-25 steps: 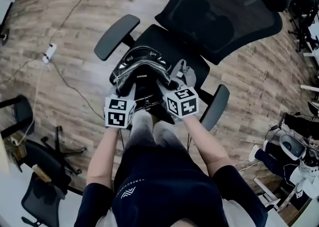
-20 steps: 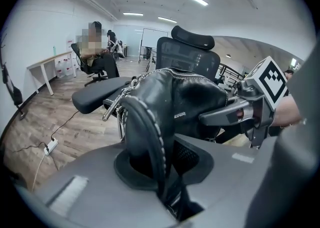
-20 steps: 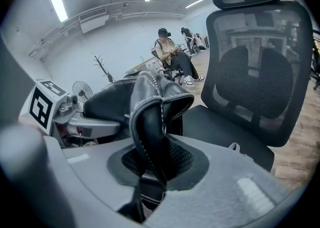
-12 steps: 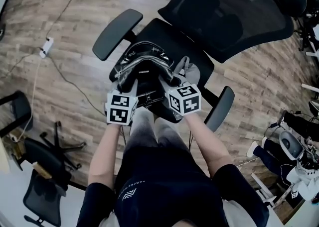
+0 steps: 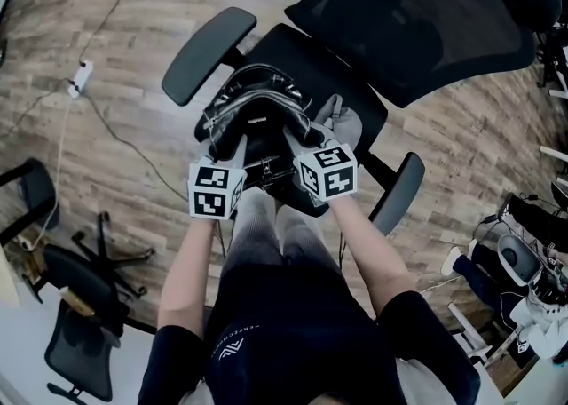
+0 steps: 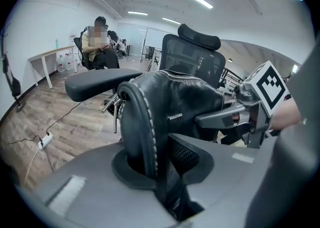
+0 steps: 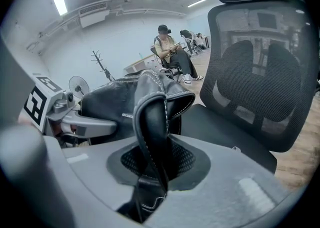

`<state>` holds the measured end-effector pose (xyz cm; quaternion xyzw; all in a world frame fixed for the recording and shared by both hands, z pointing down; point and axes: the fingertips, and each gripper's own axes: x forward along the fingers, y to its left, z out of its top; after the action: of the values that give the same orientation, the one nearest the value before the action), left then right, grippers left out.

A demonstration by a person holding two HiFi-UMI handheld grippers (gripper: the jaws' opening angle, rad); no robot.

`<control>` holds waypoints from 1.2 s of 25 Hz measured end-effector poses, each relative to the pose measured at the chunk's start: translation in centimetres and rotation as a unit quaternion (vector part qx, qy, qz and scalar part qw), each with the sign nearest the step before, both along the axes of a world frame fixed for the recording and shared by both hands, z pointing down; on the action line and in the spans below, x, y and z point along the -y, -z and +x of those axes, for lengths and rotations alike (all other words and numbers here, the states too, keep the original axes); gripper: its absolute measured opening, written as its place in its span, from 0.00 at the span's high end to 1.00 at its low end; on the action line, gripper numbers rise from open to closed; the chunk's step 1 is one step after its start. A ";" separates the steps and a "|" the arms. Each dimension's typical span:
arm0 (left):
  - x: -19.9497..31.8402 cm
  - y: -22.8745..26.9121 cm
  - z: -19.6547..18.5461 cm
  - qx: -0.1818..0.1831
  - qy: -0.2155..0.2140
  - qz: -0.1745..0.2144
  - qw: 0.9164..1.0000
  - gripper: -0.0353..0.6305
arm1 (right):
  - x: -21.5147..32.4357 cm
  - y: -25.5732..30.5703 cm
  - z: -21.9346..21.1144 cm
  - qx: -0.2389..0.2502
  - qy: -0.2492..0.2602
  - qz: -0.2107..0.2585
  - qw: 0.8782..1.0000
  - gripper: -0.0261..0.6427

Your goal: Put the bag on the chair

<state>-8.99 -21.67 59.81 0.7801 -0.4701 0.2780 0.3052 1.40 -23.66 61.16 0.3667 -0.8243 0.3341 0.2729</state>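
The black leather bag (image 5: 257, 128) is over the front part of the chair's seat (image 5: 324, 61), between the two armrests; no view shows whether its base rests on the cushion. Its mouth gapes upward with the zip edges shining, and the inside is too dark to tell what it holds. Two stitched handles stand up from it, one in each gripper. The left gripper (image 5: 232, 153) is nearly closed, its jaws pinching the left handle (image 6: 142, 122), which runs down into the narrow gap between them. The right gripper (image 5: 297, 141) has the right handle (image 7: 152, 127) between its jaws in the same way; these jaws are opening, yet the strap is clamped in the slot. Both grippers are over the seat's front edge, side by side with the bag's mouth between them, and each shows in the other's view just across the bag. The mesh backrest (image 5: 426, 21) rises behind the bag. On the wood floor to the chair's left lies a white power strip (image 5: 80, 79) with its cable, and nearer the person a second dark chair (image 5: 80, 279) stands. Far behind the chair, a person (image 6: 97, 47) sits at a desk, with a coat stand (image 7: 100, 64) near the wall.
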 end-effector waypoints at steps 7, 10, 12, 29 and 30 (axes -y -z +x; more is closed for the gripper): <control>0.4 -0.4 -0.4 -0.001 0.006 -0.011 1.000 0.78 | 0.4 -0.3 0.1 -0.015 -0.002 0.006 1.000 0.79; 0.5 -0.4 -0.6 0.007 0.009 -0.011 1.000 0.75 | 0.4 -0.4 0.4 -0.016 -0.002 0.001 1.000 0.76; 0.4 -0.4 -0.8 0.014 0.013 -0.011 1.000 0.72 | 0.3 -0.3 0.6 -0.017 -0.002 -0.002 1.000 0.74; -1.4 0.7 -3.2 0.043 0.035 -0.015 0.998 0.56 | -0.2 2.4 2.5 -0.021 -0.016 0.018 0.999 0.65; -1.5 0.8 -3.3 0.044 0.036 -0.014 0.998 0.56 | -0.2 2.7 2.6 -0.021 -0.017 0.020 0.999 0.65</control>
<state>-12.34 -20.19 58.97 0.7454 -0.5067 0.3076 0.3049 4.00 -23.46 58.49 0.3929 -0.8186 0.3142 0.2771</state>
